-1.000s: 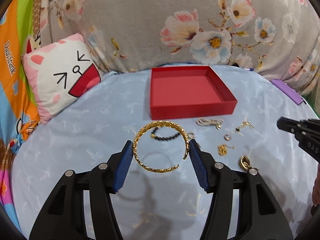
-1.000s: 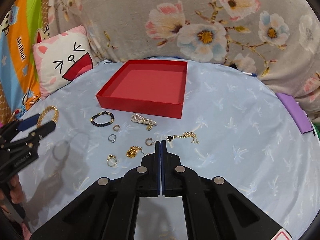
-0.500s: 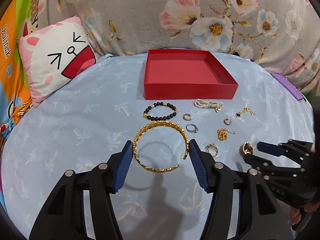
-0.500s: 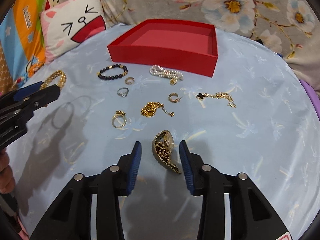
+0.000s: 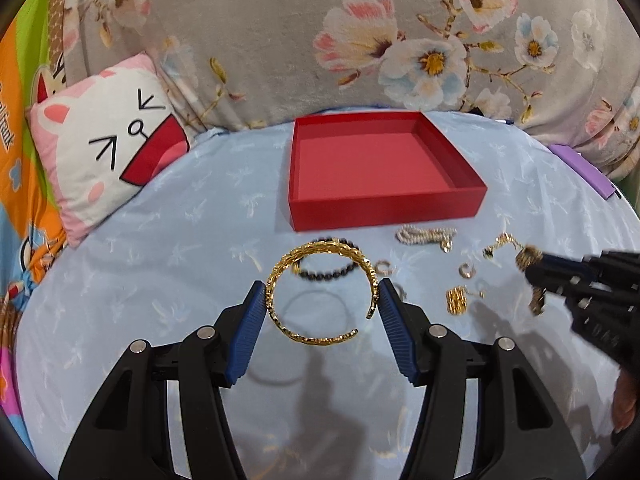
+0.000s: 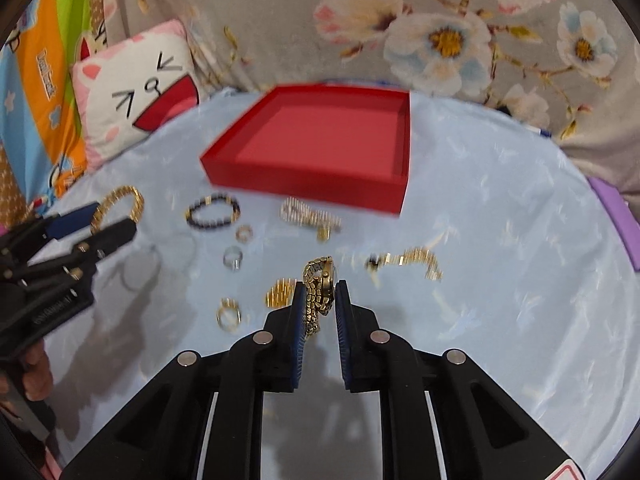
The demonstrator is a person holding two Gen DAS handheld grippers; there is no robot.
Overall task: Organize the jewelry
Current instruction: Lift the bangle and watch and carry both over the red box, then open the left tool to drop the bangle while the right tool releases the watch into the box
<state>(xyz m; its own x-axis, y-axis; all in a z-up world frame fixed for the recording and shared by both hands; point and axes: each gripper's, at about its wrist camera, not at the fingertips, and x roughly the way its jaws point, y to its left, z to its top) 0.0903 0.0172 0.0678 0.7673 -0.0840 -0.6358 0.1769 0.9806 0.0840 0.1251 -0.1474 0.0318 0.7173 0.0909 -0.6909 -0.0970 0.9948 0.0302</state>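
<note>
Spanning the left gripper (image 5: 322,306) jaws, gold bangle (image 5: 320,292); right gripper (image 6: 319,300) jaws clamped on gold watch (image 6: 318,288).

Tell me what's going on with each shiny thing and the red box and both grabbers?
left gripper: shut on the gold bangle, fingers pressing its sides.
gold bangle: held above the cloth.
right gripper: shut on the gold watch.
gold watch: pinched, off the cloth.
red box: open, nothing inside.
black bead bracelet: lying loose on the cloth.
pearl bracelet: lying in front of the box.
</note>
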